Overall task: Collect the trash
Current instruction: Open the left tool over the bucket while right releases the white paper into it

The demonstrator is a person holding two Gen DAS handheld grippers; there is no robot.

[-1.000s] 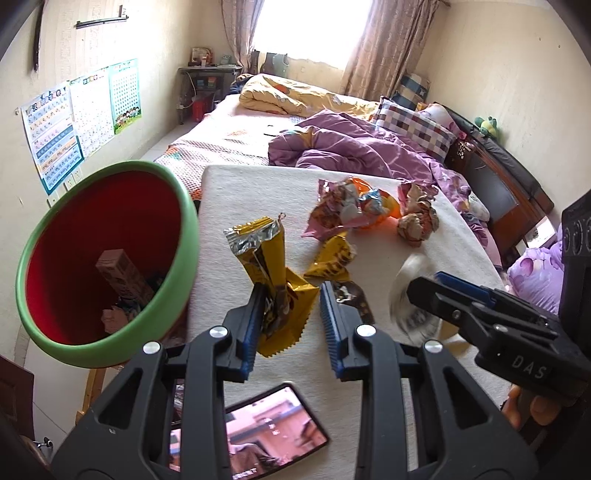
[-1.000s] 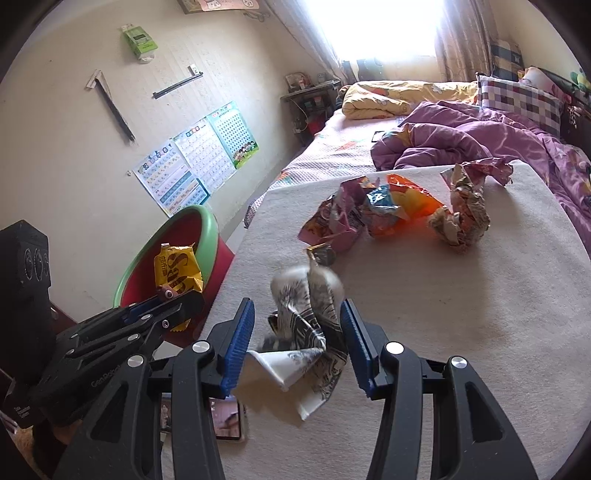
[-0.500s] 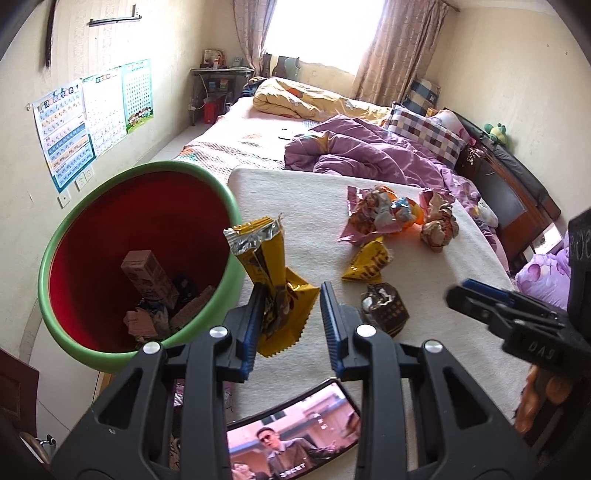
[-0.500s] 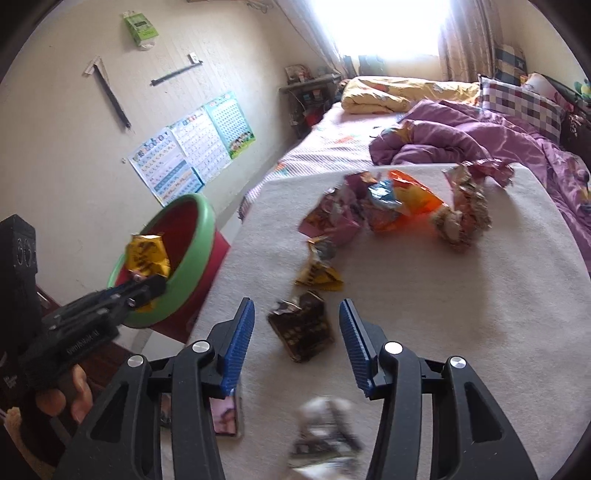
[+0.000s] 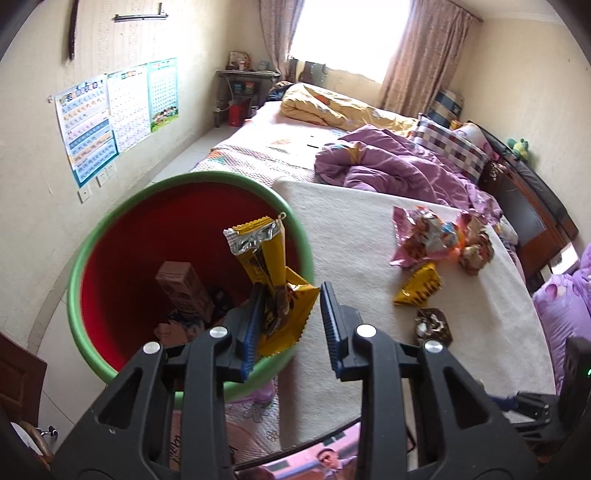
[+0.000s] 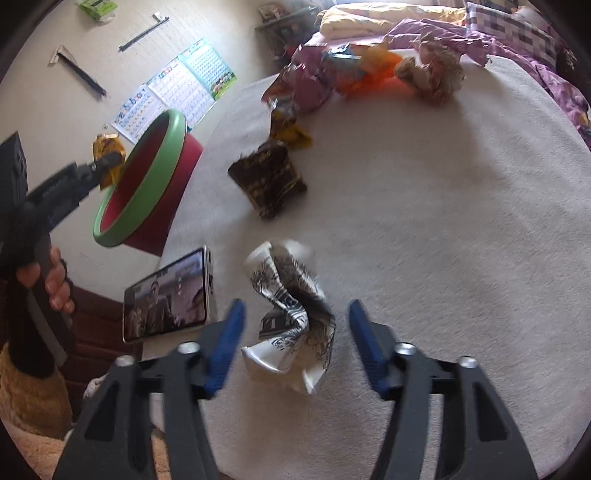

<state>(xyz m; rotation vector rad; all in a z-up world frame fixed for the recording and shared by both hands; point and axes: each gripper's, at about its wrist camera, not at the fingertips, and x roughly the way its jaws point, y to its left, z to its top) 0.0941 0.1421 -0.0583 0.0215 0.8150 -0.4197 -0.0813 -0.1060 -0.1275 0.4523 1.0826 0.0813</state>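
Inside red bin (image 5: 122, 258): brown carton (image 5: 184, 291), scraps.

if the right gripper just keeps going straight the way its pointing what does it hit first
Most likely the crumpled black-and-white wrapper, lying on the cream blanket between the open fingers of the right gripper. Depth is hard to judge.

Non-task stuff around my work surface

Phone (image 6: 168, 295) lying at the near left edge of the cream blanket (image 6: 443, 221), screen lit, video playing. Far side: purple duvet (image 5: 399, 170) bunched up, yellow quilt (image 5: 332, 107) behind it, checked pillow (image 5: 447, 147) to the right. Left wall has three charts (image 5: 118, 110) over a socket; small cluttered table (image 5: 247, 79) in the far corner under the curtained window (image 5: 351, 33).
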